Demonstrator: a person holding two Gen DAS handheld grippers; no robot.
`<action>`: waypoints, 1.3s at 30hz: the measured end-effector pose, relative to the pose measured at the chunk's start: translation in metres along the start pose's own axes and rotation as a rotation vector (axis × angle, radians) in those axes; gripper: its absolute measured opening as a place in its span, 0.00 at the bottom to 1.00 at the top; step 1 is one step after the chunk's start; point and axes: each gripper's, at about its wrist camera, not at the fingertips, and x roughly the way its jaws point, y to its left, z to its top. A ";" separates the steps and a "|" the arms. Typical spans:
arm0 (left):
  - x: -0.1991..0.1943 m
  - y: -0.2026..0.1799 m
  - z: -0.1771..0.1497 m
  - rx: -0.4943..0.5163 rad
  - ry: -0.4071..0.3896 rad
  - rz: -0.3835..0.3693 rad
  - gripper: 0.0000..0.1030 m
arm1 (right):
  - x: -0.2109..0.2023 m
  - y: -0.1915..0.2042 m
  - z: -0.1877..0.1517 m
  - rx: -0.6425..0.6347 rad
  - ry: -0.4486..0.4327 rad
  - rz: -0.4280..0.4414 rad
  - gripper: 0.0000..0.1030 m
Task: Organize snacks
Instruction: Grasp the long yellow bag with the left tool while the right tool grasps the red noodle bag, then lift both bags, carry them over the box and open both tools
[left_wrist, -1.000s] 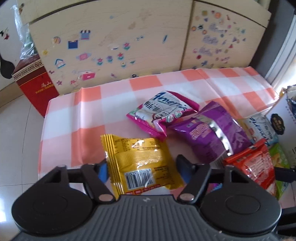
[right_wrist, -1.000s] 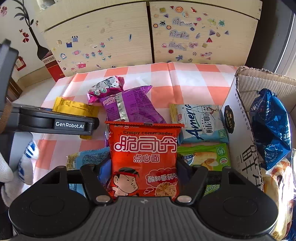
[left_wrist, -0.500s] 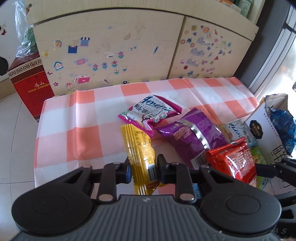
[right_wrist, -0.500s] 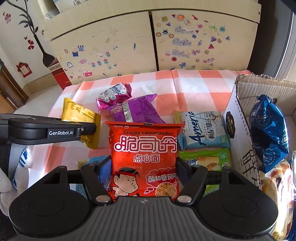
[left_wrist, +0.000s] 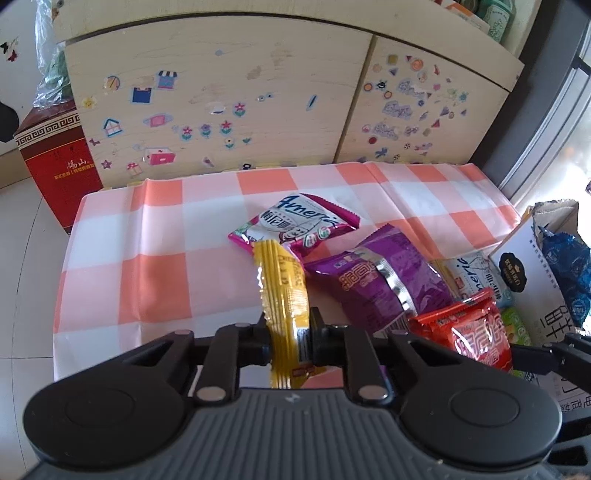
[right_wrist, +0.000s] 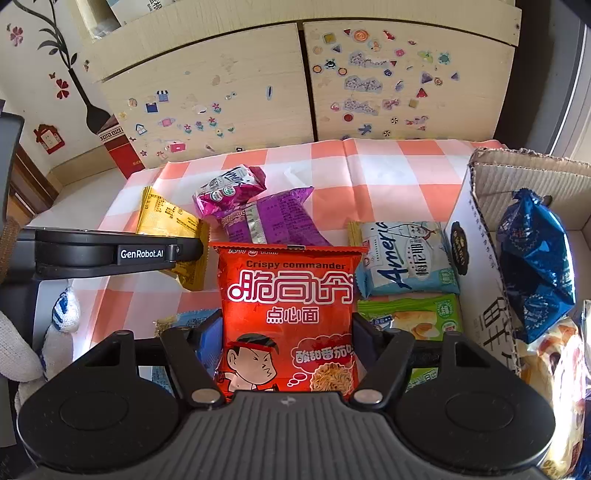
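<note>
My left gripper (left_wrist: 290, 334) is shut on a yellow snack packet (left_wrist: 284, 288), which is squeezed narrow and stands on edge between the pads, above the checked cloth (left_wrist: 147, 258). The right wrist view shows the same yellow packet (right_wrist: 166, 218) beside the left gripper's finger (right_wrist: 184, 251). My right gripper (right_wrist: 288, 332) is shut on a red "Crispy commander" noodle packet (right_wrist: 288, 295), held upright with a pad against each side. In the left wrist view the red packet (left_wrist: 476, 332) sits at the lower right.
A pink packet (left_wrist: 295, 225) and a purple packet (left_wrist: 380, 284) lie mid-cloth. A light-blue packet (right_wrist: 406, 258), a green one (right_wrist: 410, 317) and a blue one (right_wrist: 192, 321) lie near the right gripper. The cardboard box (right_wrist: 480, 236) at right holds a dark-blue bag (right_wrist: 535, 258). A stickered cabinet (left_wrist: 221, 92) stands behind.
The left jaws closed on the yellow packet, which went from lying flat to pinched on edge and raised. The right gripper kept still with the red packet.
</note>
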 end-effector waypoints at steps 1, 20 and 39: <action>-0.001 0.000 0.000 0.002 -0.001 0.002 0.15 | -0.001 -0.001 0.000 0.004 -0.004 -0.002 0.73; -0.054 -0.009 0.011 -0.027 -0.152 -0.068 0.14 | -0.044 -0.008 0.018 0.035 -0.128 0.051 0.73; -0.077 -0.049 0.011 -0.008 -0.244 -0.122 0.14 | -0.090 -0.040 0.028 0.102 -0.250 -0.004 0.73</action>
